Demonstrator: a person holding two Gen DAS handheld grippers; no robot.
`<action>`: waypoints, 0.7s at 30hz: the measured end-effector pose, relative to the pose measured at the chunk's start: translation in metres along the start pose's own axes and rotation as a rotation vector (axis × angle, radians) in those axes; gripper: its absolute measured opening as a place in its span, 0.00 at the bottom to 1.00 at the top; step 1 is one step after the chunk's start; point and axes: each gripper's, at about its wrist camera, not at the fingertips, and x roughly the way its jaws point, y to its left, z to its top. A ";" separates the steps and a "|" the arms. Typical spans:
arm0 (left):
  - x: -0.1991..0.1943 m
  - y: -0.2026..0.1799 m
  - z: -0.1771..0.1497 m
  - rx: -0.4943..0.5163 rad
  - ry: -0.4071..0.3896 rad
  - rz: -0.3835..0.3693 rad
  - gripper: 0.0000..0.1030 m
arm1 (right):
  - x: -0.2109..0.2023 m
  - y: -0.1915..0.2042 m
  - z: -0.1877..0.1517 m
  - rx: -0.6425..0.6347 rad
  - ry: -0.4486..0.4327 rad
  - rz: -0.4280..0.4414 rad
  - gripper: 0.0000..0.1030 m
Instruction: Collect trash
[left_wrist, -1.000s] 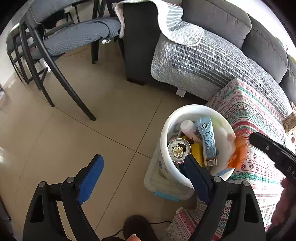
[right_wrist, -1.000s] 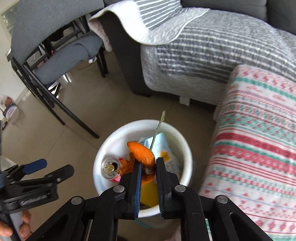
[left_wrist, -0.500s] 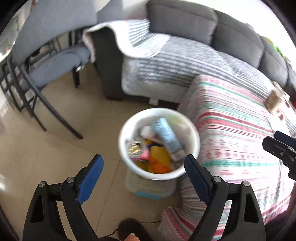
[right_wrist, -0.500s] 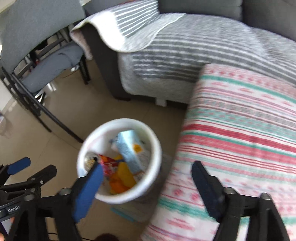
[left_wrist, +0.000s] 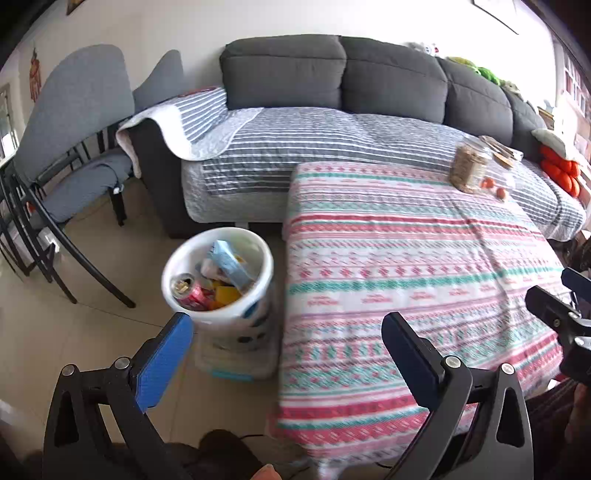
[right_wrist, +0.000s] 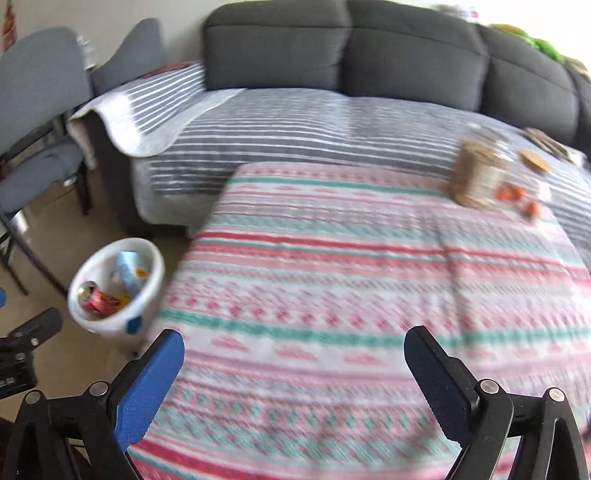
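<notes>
The white trash bin (left_wrist: 236, 314) stands on the floor left of the table, holding a drink can (left_wrist: 181, 286), a blue carton (left_wrist: 229, 262) and orange and yellow scraps (left_wrist: 225, 295). My left gripper (left_wrist: 288, 325) hangs between the bin and the table's left edge, jaws opening, nothing between them. My right gripper (right_wrist: 293, 336) is over the patterned tablecloth (right_wrist: 332, 277), jaws opening and empty too. The bin (right_wrist: 151, 295) lies to its lower left. A clear jar (right_wrist: 476, 177) with small orange bits (right_wrist: 511, 192) beside it sits at the table's far right.
A grey sofa (left_wrist: 332, 74) with a striped cover (left_wrist: 332, 147) runs behind the table. Grey chairs (left_wrist: 74, 147) with black legs stand at the left on the tiled floor (left_wrist: 55, 350). A flat box (left_wrist: 236, 365) lies under the bin. Orange cushions (left_wrist: 557, 170) lie far right.
The right gripper let go of the orange peel over the bin and opened wide. Both grippers swung right and rose, from above the bin toward the table.
</notes>
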 end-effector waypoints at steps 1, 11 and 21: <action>-0.002 -0.004 -0.003 0.000 0.001 -0.001 1.00 | -0.003 -0.004 -0.005 0.004 -0.005 -0.010 0.96; -0.005 -0.014 -0.013 -0.041 -0.009 0.012 1.00 | -0.018 -0.029 -0.029 0.029 -0.029 -0.045 0.96; -0.006 -0.014 -0.013 -0.036 -0.018 0.018 1.00 | -0.014 -0.027 -0.033 0.024 -0.008 -0.037 0.96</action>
